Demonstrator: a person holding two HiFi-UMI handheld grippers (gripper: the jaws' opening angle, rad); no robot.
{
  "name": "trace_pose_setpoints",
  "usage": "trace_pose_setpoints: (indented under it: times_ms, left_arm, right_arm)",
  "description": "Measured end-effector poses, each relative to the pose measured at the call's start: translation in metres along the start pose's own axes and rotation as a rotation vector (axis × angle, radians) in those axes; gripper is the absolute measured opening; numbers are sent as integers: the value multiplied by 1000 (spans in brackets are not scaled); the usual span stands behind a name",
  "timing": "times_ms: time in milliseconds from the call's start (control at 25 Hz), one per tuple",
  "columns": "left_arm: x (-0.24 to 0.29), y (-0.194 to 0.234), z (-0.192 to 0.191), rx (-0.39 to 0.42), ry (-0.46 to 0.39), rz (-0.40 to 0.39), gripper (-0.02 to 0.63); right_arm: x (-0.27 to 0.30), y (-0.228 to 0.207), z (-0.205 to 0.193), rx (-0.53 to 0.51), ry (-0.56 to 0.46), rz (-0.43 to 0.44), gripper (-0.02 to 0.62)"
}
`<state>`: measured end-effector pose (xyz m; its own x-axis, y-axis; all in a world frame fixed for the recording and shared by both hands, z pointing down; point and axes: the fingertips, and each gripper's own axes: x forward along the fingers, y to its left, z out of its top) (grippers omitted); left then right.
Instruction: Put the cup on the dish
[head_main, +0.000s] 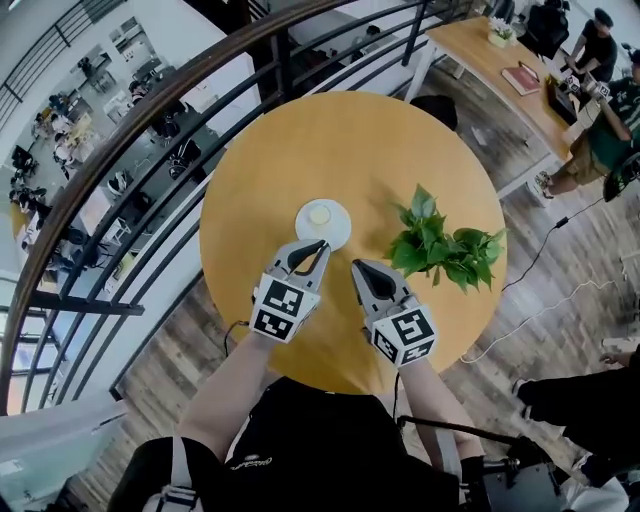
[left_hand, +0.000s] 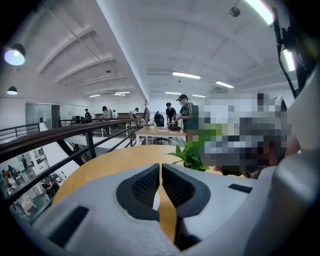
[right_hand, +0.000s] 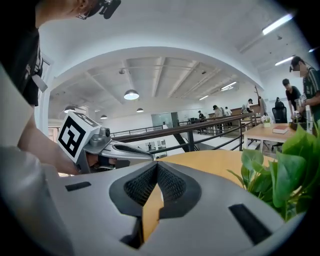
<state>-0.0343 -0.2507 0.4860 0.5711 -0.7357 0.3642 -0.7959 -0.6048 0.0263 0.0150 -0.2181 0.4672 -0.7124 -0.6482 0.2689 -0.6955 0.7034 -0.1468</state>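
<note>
A small pale cup (head_main: 320, 213) stands on a white dish (head_main: 340, 232) near the middle of the round wooden table (head_main: 260, 200). My left gripper (head_main: 322, 243) points at the dish's near edge with its jaws shut and nothing between them; in the left gripper view (left_hand: 160, 167) only a white sliver shows through the gap behind them. Just to the right and nearer to me, my right gripper (head_main: 356, 264) is also shut and empty (right_hand: 157, 165). The right gripper view shows the left gripper (right_hand: 100, 145) beside it.
A leafy green plant (head_main: 440, 245) sits on the table right of the dish, close to the right gripper. A black railing (head_main: 150, 180) runs behind the table's far left edge. People stand at a long desk (head_main: 500, 60) at the back right.
</note>
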Motion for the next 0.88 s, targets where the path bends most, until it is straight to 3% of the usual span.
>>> trace_pose_setpoints:
  times_ms: [360,880]
  left_arm:
    - [-27,-13,48,2,-79,-1,21]
    - [-41,-20,74,14,-137,-4,15]
  right_arm:
    - [-12,12,49,-38,-83,8,-3]
    - [-21,15,72,-43,-114,3,-3]
